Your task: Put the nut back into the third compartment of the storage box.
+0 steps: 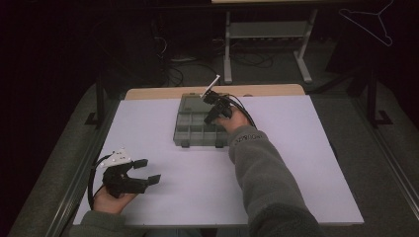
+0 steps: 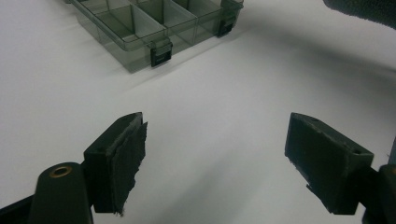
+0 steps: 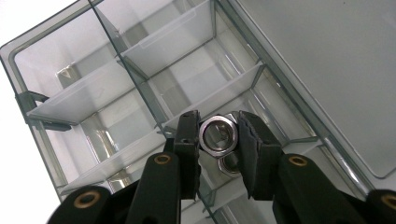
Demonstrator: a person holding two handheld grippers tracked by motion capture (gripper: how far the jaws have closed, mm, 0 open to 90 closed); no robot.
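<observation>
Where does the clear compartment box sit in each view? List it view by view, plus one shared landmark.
High view: compartment box at the table's far middle.
Left gripper view: box top left, beyond the open left tongs.
Right gripper view: box across the frame, behind the right tongs gripping a hex nut.
Shared landmark: white tabletop.

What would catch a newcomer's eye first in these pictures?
First the shiny nut clamped in the right hand-held gripper, above another nut in a compartment of the open box. Next, the box at the far middle of the white table, and the left hand-held gripper open at the near left.
</observation>
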